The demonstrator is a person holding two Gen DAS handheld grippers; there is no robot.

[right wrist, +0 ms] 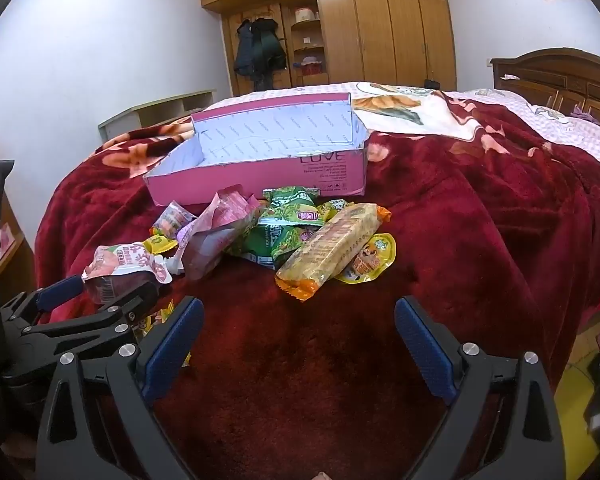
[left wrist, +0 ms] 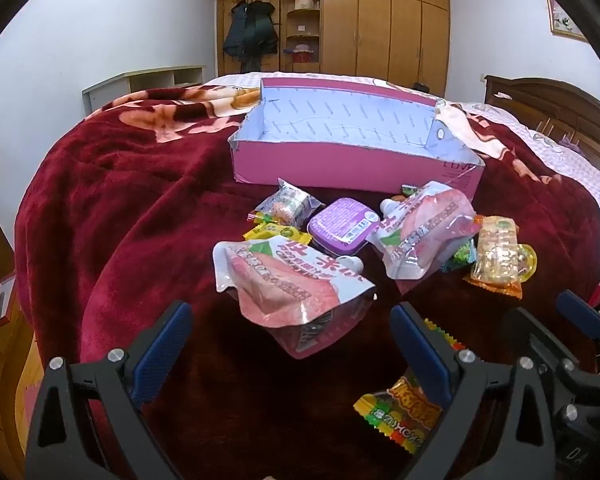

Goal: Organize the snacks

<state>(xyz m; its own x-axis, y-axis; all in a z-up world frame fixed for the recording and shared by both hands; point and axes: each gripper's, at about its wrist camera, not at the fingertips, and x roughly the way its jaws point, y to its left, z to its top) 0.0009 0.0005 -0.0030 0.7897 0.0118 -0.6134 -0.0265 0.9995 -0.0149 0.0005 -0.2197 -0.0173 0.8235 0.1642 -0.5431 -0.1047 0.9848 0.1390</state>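
Observation:
A pink box (left wrist: 340,160) (right wrist: 260,180) with a pale lining lies empty on the dark red blanket. In front of it lies a pile of snacks: two pink spouted pouches (left wrist: 288,280) (left wrist: 424,228), a purple tub (left wrist: 342,226), an orange cracker pack (left wrist: 496,256) (right wrist: 332,248), green packets (right wrist: 288,220) and small yellow sweets (left wrist: 274,232). My left gripper (left wrist: 292,344) is open just short of the nearest pouch (right wrist: 128,268). A colourful candy bag (left wrist: 400,416) lies under its right finger. My right gripper (right wrist: 300,340) is open over bare blanket, short of the cracker pack.
The blanket (right wrist: 480,220) covers a bed with a dark wooden headboard (right wrist: 560,76) at the right. A wooden wardrobe (left wrist: 380,20) with hanging coats (left wrist: 252,32) stands behind. A low shelf (left wrist: 148,84) sits against the left wall.

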